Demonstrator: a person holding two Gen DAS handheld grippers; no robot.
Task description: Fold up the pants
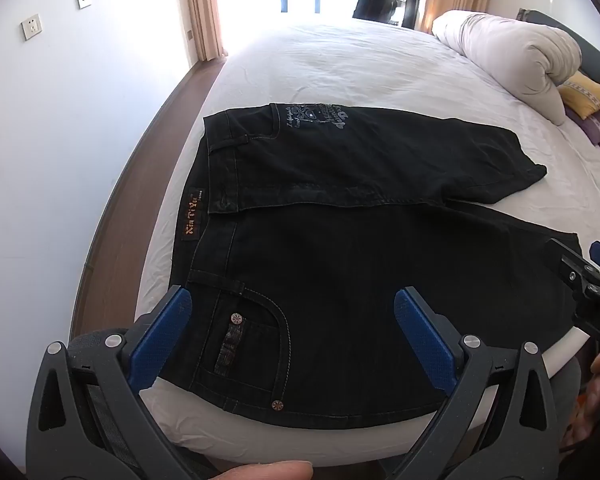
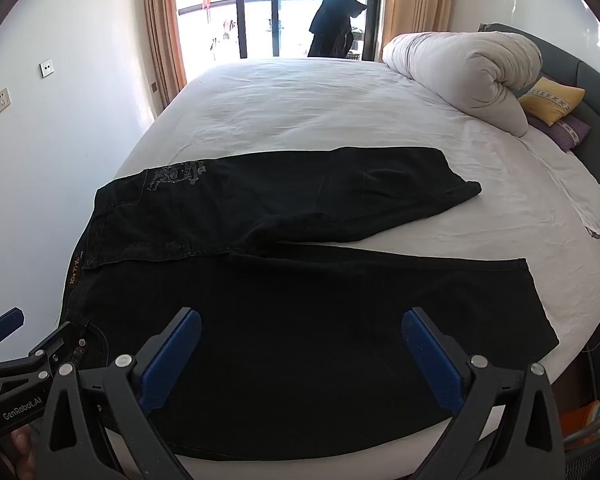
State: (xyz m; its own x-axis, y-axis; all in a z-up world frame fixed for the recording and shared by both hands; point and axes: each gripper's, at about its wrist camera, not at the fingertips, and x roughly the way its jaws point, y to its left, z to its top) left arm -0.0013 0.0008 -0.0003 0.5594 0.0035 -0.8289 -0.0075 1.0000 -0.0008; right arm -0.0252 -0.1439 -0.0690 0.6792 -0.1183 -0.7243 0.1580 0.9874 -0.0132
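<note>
Wall sockets [image 1: 31,26] on white wall at far left. Left claw [image 1: 292,340] spread wide apart, gripping nothing, hovering over the waistband end and front pocket [image 1: 256,344] of black jeans [image 1: 340,264]. Jeans lie flat on white bed [image 2: 320,112], waist at left with orange label [image 1: 190,216], legs running right; far leg angles away with grey printed graphic [image 1: 316,116] near its pocket, near leg along bed edge. Right claw [image 2: 300,356] also spread wide, empty, above the near leg's mid section. Rolled white duvet [image 2: 468,68] and yellow pillow [image 2: 552,100] at far right by headboard.
</note>
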